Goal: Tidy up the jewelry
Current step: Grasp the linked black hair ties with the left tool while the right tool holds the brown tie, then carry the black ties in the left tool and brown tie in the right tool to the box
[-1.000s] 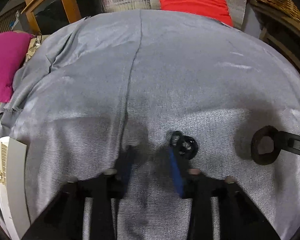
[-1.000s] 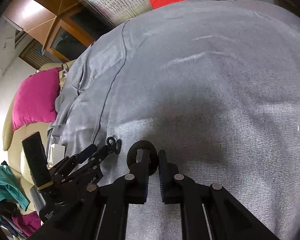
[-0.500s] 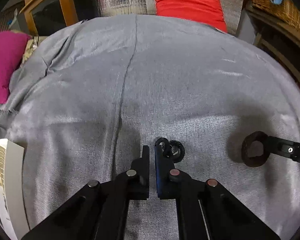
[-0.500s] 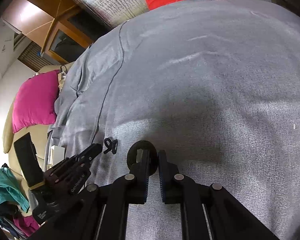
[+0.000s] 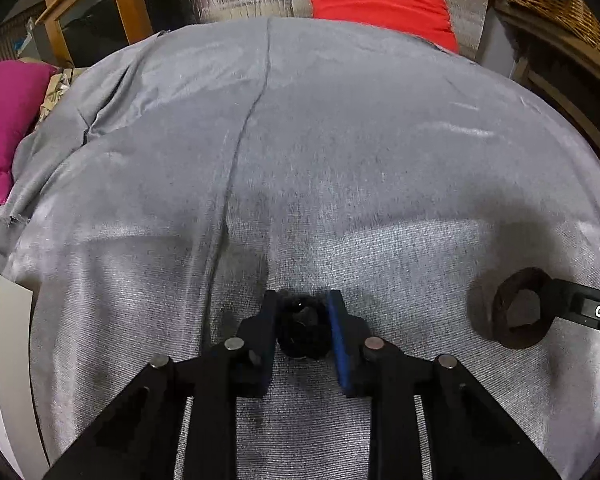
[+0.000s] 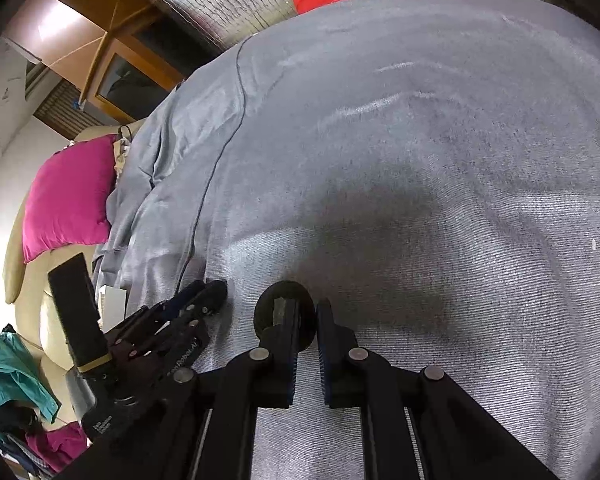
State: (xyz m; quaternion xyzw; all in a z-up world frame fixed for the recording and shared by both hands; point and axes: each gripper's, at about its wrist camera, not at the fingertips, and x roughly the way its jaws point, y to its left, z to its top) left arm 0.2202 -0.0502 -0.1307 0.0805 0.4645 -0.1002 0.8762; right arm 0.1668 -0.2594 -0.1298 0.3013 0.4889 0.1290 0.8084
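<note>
Grey woven cloth (image 5: 340, 152) looks matt and ribbed (faint sheen); the ring (image 5: 518, 314) looks dull, dark

Left wrist view low and close over grey cloth (image 5: 340, 152), right wrist view alongside, sharing it.

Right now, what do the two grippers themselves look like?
Both are matte black linkage frames with silver pivot rivets. The left gripper has flat fingers with blue pads. The right gripper looks the same. From the right camera, the left one's body shows white lettering, too blurred to read.
</note>
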